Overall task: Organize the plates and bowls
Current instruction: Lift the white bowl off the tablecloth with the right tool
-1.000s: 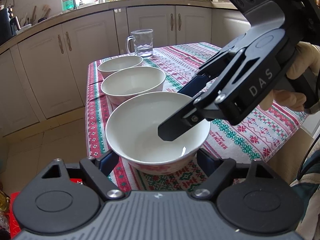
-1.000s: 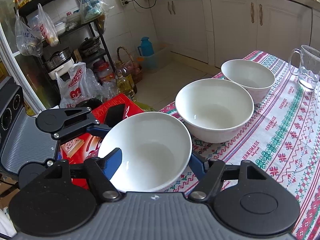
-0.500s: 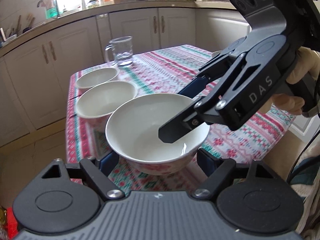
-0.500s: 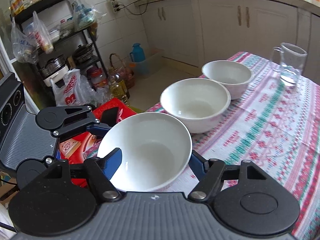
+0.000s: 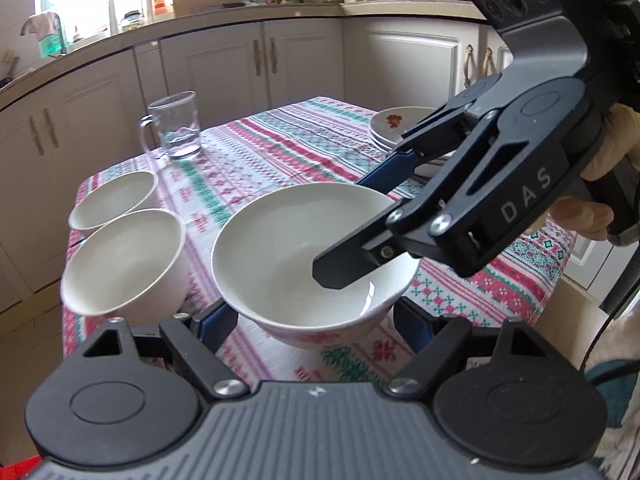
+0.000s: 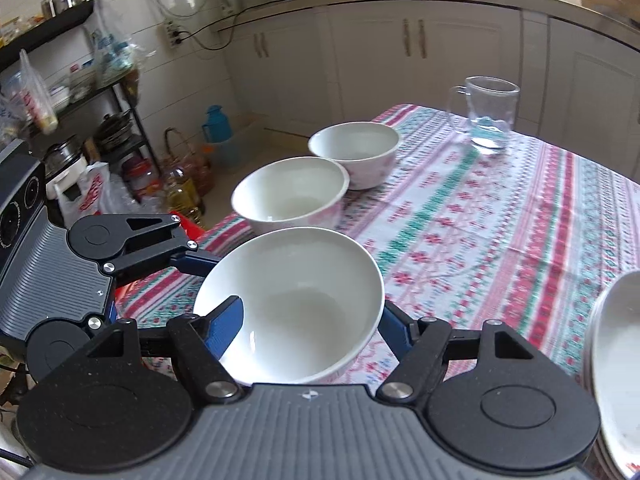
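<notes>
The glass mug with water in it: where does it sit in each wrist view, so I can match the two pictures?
Left wrist view: the glass mug stands upper left, on the tablecloth beyond the two free bowls.
Right wrist view: it stands upper right, at the table's far end.
Shared landmark: the held bowl, low in the centre of both views.

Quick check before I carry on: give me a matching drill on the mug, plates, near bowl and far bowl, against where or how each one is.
Things:
1. mug
2. plates
3. near bowl
4. far bowl

States:
a. stacked, red motif on top
b. gripped by left claw and right claw
c. holds a little water
d. on the cloth behind the middle bowl

Pairs: 1-c, 2-a, 3-b, 4-d.
The right claw's jaws are opening, with the near bowl's wall between them.
</notes>
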